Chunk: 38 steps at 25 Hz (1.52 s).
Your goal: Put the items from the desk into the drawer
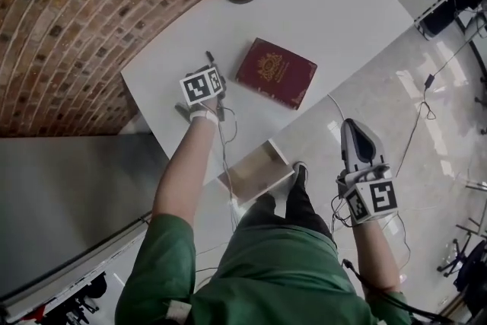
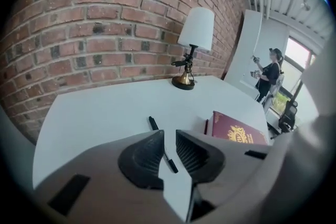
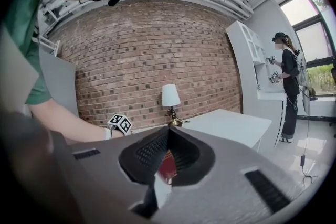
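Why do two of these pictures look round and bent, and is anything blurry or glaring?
Left gripper view: the wide lens bows the brick wall and blacks the corners; the pen is sharp, the near jaws soft. Right gripper view: same round frame, window washed out. Head view: glare on the floor.

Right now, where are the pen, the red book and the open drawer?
pen (image 2: 153, 124), left gripper view, on its far end.
red book (image 1: 275, 72), head view, on the middle of the cover.
drawer (image 1: 255, 172), head view, on the bare inside bottom.
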Each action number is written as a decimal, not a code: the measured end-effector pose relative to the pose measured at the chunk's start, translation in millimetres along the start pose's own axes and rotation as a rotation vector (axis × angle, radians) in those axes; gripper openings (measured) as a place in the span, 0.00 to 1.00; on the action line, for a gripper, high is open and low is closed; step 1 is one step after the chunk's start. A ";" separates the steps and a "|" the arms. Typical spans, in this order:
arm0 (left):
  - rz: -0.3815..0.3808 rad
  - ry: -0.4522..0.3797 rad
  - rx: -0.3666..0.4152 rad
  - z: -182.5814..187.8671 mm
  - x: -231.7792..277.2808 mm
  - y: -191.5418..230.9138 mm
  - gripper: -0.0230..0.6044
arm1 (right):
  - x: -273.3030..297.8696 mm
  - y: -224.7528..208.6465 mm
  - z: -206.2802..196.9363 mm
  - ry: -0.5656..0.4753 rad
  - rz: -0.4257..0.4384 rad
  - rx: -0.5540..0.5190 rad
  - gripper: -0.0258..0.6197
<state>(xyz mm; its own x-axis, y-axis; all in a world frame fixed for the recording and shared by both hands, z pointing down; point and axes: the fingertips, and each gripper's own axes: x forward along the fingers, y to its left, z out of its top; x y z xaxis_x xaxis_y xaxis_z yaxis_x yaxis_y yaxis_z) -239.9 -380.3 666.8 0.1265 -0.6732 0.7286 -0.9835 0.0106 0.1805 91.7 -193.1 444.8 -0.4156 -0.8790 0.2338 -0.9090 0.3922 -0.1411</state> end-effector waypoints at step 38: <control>-0.058 0.161 -0.064 -32.5 53.5 25.2 0.07 | -11.8 -5.7 -32.6 0.060 -0.055 0.025 0.04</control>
<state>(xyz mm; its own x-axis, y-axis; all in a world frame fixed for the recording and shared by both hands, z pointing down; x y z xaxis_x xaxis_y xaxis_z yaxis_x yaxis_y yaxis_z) -253.7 -392.0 731.8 0.2065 -0.5472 0.8111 -0.9644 0.0261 0.2631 100.7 -176.2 474.2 -0.3664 -0.8811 0.2988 -0.9299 0.3359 -0.1499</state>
